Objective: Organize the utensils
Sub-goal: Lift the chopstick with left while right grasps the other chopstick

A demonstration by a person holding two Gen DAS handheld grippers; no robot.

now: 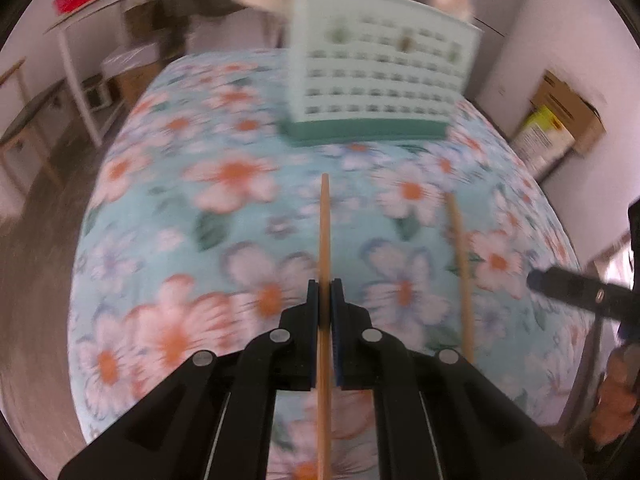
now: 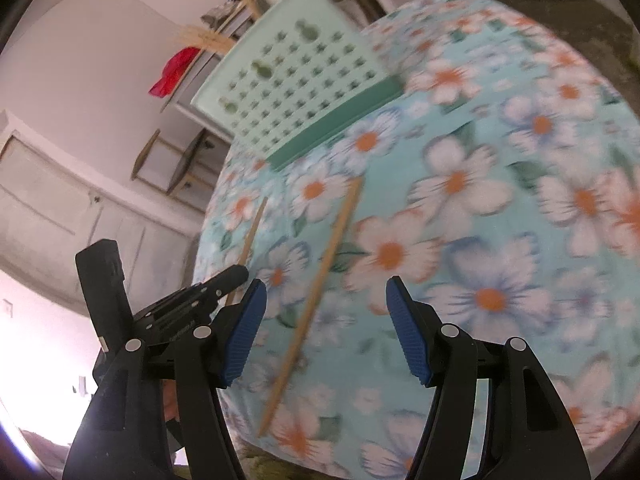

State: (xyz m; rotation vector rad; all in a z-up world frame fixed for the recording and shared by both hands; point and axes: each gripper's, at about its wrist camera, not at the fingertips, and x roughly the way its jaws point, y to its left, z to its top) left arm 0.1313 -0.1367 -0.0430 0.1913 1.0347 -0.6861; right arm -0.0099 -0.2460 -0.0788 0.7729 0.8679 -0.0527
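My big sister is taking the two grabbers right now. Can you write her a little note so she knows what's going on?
Left gripper: shut on one thin wooden chopstick, lifted and pointing toward the pale green perforated utensil holder.
Right gripper: open, holding nothing, hovering above the second wooden chopstick, which lies flat on the flowered blue tablecloth.
The holder stands at the far side of the table; some utensils already stick out of its top, too blurred to name.
Done: one chopstick picked up.
Left: put it into the holder, then grab the second one and probably do the same.
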